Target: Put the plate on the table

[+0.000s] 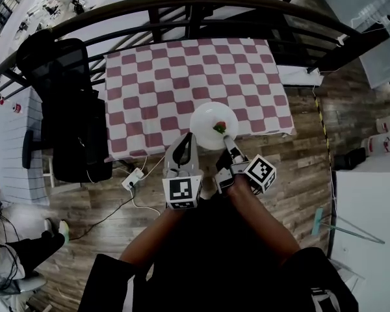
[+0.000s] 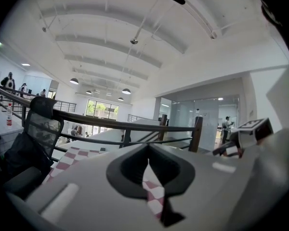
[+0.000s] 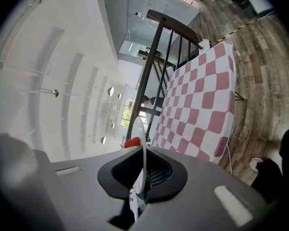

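A white plate (image 1: 211,123) with a small red and green piece of food (image 1: 220,127) on it hangs over the near right part of the table (image 1: 149,83), which has a red-and-white checked cloth. My right gripper (image 1: 228,142) is shut on the plate's near rim. The right gripper view has the plate edge-on (image 3: 140,143) between the jaws, with the red food (image 3: 131,142) beside it. I cannot tell whether the plate touches the cloth. Just left of the plate, my left gripper (image 1: 184,140) is shut and holds nothing; only a thin slit shows between its jaws (image 2: 148,163).
A black office chair (image 1: 68,109) stands at the table's left side. A dark curved railing (image 1: 182,8) runs behind the table. On the wooden floor lie a white power strip (image 1: 131,181) and cable. A white table (image 1: 370,207) and a mop (image 1: 320,223) are at right.
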